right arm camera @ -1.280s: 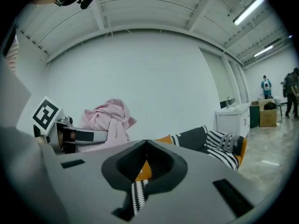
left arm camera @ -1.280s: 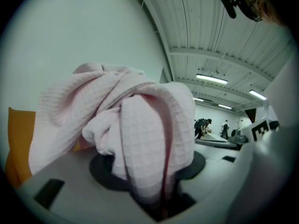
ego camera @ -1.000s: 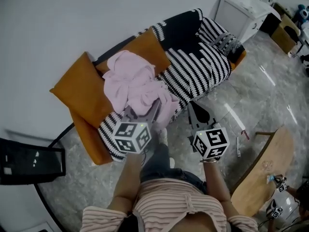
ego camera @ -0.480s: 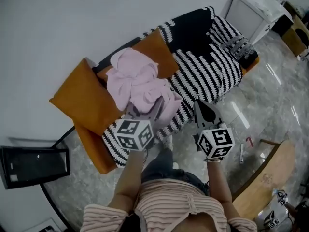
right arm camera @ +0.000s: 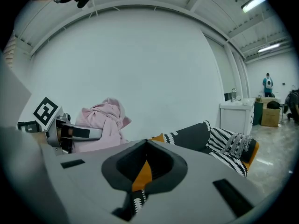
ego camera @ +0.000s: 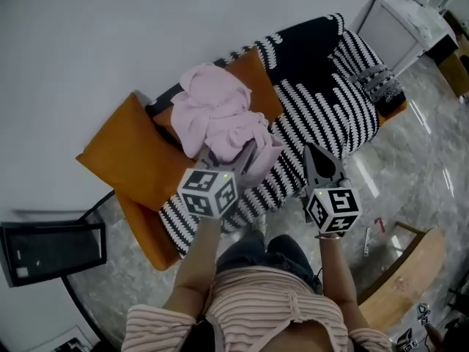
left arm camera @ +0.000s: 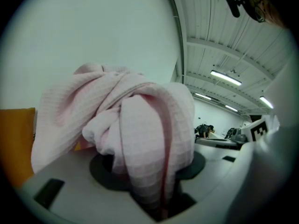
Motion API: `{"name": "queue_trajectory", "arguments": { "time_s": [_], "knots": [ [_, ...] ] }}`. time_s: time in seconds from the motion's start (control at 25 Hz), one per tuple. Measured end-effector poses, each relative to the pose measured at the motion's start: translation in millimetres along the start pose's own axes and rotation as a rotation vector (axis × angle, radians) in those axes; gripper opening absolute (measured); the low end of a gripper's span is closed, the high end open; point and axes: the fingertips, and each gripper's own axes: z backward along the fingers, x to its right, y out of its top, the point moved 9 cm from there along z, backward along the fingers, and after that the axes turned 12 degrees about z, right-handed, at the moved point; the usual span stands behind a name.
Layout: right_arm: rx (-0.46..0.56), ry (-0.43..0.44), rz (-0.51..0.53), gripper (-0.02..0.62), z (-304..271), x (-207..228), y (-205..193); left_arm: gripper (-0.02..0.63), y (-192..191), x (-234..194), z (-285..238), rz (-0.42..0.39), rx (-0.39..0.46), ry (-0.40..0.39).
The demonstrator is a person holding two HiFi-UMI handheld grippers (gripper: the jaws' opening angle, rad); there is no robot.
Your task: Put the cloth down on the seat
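The pink cloth is bunched over the left end of the sofa seat, which has a black-and-white striped cover. My left gripper is shut on the cloth's lower edge. In the left gripper view the cloth fills the middle and runs down between the jaws of the left gripper. My right gripper hovers at the sofa's front edge, shut and empty. The right gripper view shows the right gripper, and beyond it the cloth and the left gripper.
Orange cushions lean at the sofa's left end and behind the cloth. A white cabinet stands right of the sofa. A wooden table is at lower right, and a black screen at lower left. The person's legs are below the grippers.
Both grippers have come a little closer to the sofa, and the left one still holds the cloth. The head view has shifted, so the sofa sits more centrally.
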Motion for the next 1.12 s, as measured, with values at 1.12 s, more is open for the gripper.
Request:
{"name": "queue_trajectory", "arguments": {
  "time_s": [1.12],
  "knots": [
    [-0.086,0.216,0.003,0.009,-191.3,59.7,25.7,0.224,61.3,-107.7,-148.2,0.149,-0.060,0.193]
  ]
}}
